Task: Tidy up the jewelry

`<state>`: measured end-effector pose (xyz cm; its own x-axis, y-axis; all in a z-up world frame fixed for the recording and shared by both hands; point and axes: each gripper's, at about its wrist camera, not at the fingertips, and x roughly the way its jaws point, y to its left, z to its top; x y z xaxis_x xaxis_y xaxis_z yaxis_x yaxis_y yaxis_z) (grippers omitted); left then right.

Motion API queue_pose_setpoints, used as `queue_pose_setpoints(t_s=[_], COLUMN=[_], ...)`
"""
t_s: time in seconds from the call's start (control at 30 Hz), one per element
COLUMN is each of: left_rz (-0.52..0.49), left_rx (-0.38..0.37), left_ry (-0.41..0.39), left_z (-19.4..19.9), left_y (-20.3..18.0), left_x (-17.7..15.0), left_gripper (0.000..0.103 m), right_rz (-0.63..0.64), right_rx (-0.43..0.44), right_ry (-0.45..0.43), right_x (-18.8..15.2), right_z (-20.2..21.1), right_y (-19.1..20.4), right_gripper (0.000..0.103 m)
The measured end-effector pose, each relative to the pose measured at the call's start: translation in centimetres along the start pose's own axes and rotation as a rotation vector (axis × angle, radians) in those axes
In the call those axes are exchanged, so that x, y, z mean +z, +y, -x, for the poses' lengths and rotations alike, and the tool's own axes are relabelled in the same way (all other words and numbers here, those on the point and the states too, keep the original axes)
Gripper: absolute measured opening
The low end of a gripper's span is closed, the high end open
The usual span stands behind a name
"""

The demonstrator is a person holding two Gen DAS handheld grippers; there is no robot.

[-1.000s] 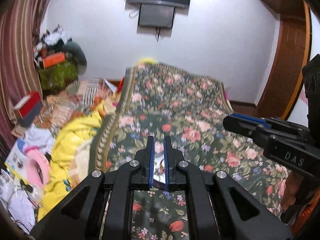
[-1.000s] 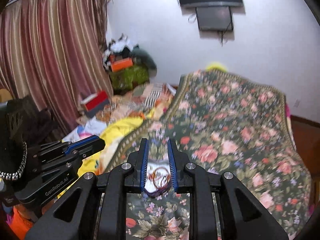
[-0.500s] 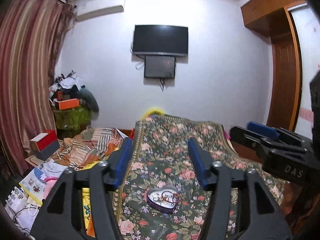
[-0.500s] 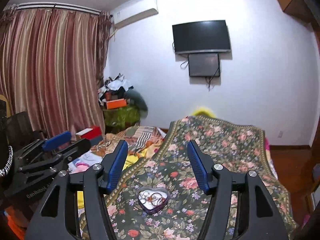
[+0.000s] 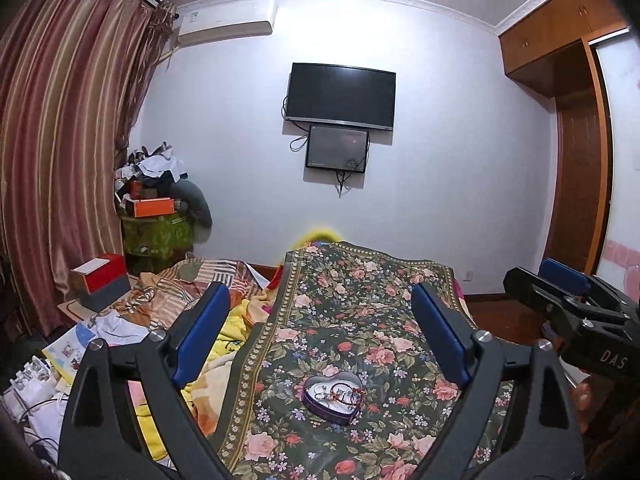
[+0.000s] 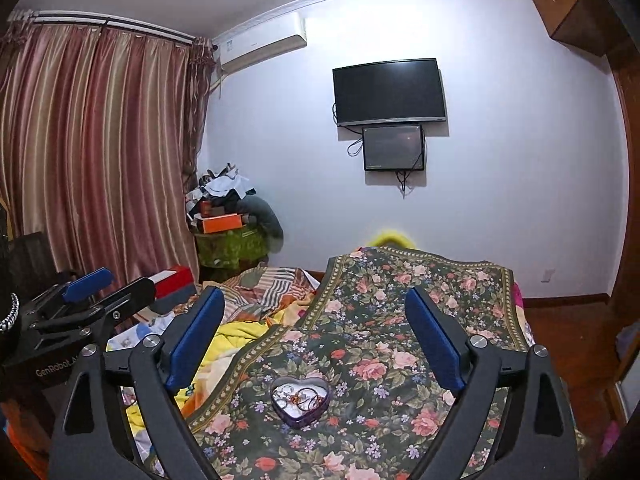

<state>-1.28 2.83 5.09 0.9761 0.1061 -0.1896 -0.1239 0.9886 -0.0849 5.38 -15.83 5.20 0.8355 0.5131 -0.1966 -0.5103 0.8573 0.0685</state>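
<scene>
A purple heart-shaped tin [image 5: 333, 398] lies on the floral bedspread [image 5: 360, 312], holding a tangle of rings and a reddish bracelet [image 5: 344, 392]. It also shows in the right wrist view [image 6: 301, 400]. My left gripper [image 5: 320, 336] is wide open and empty, raised above and behind the tin. My right gripper [image 6: 316, 336] is also wide open and empty, at a similar height. Each gripper shows at the edge of the other's view: the right one [image 5: 568, 312] and the left one [image 6: 80, 304].
A yellow blanket [image 5: 224, 344] and striped cloth [image 5: 192, 292] lie left of the bedspread. A red-and-grey box [image 5: 102, 286] and piled clutter [image 5: 156, 208] stand by the curtain. A TV [image 5: 340, 96] hangs on the far wall. A wooden wardrobe [image 5: 576, 200] is at right.
Both grippers have opened from nearly shut to wide open and have lifted up and back from the tin, which now lies farther below them on the bedspread.
</scene>
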Motion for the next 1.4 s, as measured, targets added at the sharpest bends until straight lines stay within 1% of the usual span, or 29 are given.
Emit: queue_pose_setpoints(t_s=[0.53, 0.83, 1.0, 1.4], left_rz=[-0.012, -0.009, -0.016, -0.026], left_rx=[-0.005, -0.011, -0.01, -0.007], left_ry=[0.003, 0.011, 0.01, 0.019], left_z=[0.3, 0.0, 0.0, -0.3], left_y=[-0.5, -0.6, -0.7, -1.0], left_x=[0.0, 0.0, 0.0, -0.1], left_gripper=[0.092, 0.096, 0.1, 0.102], right_rz=[-0.004, -0.024, -0.025, -0.035], right_rx=[0.009, 0.013, 0.012, 0.016], right_ry=[0.013, 0.02, 0.022, 0.025], right_x=[-0.2, -0.2, -0.2, -0.3], right_z=[-0.1, 0.0, 0.0, 0.1], right_y=[-0.1, -0.5, -0.7, -0.8], right_gripper=[0.09, 0.09, 0.09, 0.091])
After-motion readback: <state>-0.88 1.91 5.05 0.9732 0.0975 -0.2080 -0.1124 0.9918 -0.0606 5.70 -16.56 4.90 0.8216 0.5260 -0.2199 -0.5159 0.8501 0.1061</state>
